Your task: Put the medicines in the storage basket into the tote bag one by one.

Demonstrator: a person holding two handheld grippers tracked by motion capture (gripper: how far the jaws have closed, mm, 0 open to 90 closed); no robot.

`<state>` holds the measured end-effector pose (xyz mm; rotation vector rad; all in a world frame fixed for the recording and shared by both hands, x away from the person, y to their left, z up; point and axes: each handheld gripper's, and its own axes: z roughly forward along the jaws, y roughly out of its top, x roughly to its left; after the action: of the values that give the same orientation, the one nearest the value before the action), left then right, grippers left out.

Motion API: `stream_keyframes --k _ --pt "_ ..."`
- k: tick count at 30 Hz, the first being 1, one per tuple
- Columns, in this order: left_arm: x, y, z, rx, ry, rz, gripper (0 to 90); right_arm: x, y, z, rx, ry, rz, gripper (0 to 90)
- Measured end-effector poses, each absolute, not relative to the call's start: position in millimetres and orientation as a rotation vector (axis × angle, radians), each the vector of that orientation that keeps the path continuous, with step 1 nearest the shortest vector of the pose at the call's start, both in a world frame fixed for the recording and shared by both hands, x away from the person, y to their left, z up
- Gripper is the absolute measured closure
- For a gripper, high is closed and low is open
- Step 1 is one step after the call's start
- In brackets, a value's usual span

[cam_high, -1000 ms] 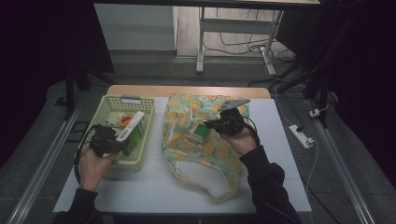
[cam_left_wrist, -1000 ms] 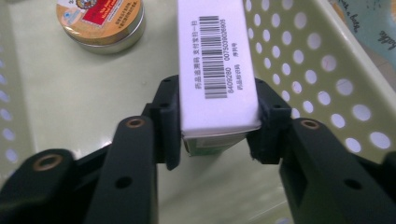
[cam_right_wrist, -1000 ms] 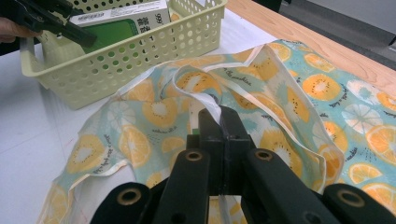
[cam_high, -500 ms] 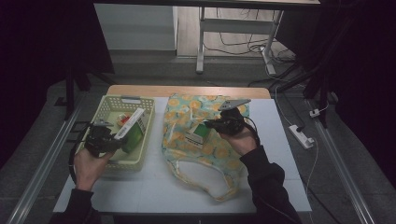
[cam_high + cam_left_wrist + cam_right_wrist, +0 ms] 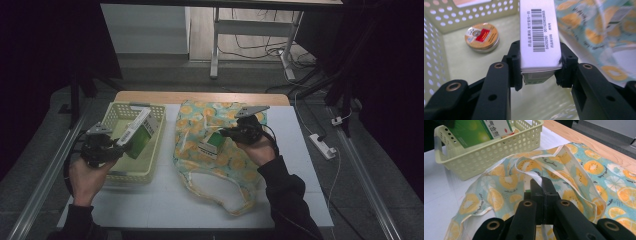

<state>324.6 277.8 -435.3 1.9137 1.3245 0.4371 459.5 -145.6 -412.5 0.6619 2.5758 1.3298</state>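
The left claw (image 5: pixel 537 70) clamps a light, stiff carton (image 5: pixel 539 37) by its end, above the basket (image 5: pixel 116 116). The right claw (image 5: pixel 541 187) pinches the soft fabric bag's (image 5: pixel 574 170) rim on the counter (image 5: pixel 300 150).

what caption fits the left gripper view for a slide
Left claw clamps a white barcoded box above a yellow perforated basket holding a round tin.

The room is dim, its sides lost in darkness. A grey floor (image 5: pixel 165 75) surrounds the white table (image 5: pixel 165 200). Beyond stand white table legs (image 5: pixel 216 40) among loose cables (image 5: pixel 260 47), and a power strip (image 5: pixel 322 146) lies at the right.
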Motion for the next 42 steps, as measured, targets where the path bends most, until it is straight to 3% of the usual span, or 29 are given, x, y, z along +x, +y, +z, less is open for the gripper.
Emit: stream_keyframes --k 24,42 --pt "293.6 234.0 -412.4 1.961 1.118 0.308 62.4 459.9 -146.3 -411.9 0.663 2.568 1.333 89.5" --pt "282.7 189.1 -428.2 2.058 1.005 0.173 62.4 458.8 -146.1 -410.0 0.663 2.555 1.342 89.5"
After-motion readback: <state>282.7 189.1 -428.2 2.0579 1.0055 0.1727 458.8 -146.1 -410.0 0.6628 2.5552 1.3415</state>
